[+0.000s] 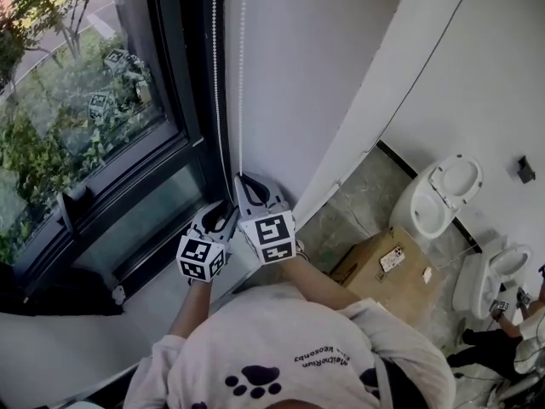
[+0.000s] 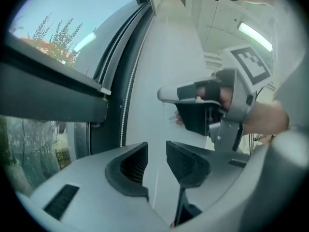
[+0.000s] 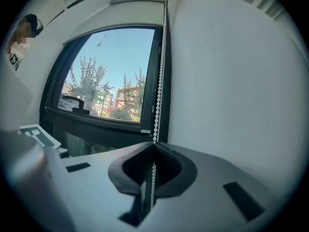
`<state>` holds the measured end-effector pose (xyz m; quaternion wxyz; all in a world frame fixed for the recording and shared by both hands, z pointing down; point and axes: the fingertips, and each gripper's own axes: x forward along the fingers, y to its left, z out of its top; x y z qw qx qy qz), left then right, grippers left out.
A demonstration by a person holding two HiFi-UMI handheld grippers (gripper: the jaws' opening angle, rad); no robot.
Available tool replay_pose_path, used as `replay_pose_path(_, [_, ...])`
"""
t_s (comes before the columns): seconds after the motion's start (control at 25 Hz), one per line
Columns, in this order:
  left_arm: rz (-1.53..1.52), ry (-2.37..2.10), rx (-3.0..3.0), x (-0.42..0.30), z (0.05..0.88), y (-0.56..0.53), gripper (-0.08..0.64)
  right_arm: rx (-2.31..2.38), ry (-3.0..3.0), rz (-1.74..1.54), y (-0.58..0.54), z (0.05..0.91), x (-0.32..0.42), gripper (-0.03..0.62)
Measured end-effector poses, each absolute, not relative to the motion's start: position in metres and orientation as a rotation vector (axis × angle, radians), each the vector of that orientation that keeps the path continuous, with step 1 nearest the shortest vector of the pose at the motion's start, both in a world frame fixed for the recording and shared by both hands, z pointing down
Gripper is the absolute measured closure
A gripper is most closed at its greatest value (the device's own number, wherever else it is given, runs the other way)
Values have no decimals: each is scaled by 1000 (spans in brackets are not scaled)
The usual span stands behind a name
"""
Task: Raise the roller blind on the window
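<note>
Two strands of the white bead chain [image 1: 243, 75] hang down the dark window frame [image 1: 183, 100]. My right gripper [image 1: 247, 186] is shut on one strand; in the right gripper view the beads [image 3: 158, 95] run up from its closed jaws [image 3: 154, 146] towards the top of the window. Just below and left of it, my left gripper [image 1: 223, 215] is open. In the left gripper view a thin chain strand [image 2: 157, 180] passes through the gap between its jaws [image 2: 157, 163] without touching the pads. A second strand [image 2: 123, 115] hangs further left. The window glass [image 3: 111, 76] is uncovered.
A white wall [image 1: 306, 58] rises right of the chain, and the sill [image 1: 162, 292] lies below the window. On the floor to the right stand a cardboard box [image 1: 387, 271] and two white toilets [image 1: 443, 194] [image 1: 490, 275]. A person crouches at the far right [image 1: 511, 335].
</note>
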<state>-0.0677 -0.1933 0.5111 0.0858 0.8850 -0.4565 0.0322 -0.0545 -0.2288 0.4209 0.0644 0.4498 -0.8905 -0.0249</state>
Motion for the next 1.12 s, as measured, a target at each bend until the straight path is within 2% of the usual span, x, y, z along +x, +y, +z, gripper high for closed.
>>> replay_pose_path(0.72, [-129, -1371, 2839, -59, 324, -198, 453, 1348, -2716, -88, -230, 418, -57, 581])
replay_pose_path(1.12, [-157, -1444, 2921, -47, 269, -213, 478, 1319, -2739, -98, -224, 418, -62, 581])
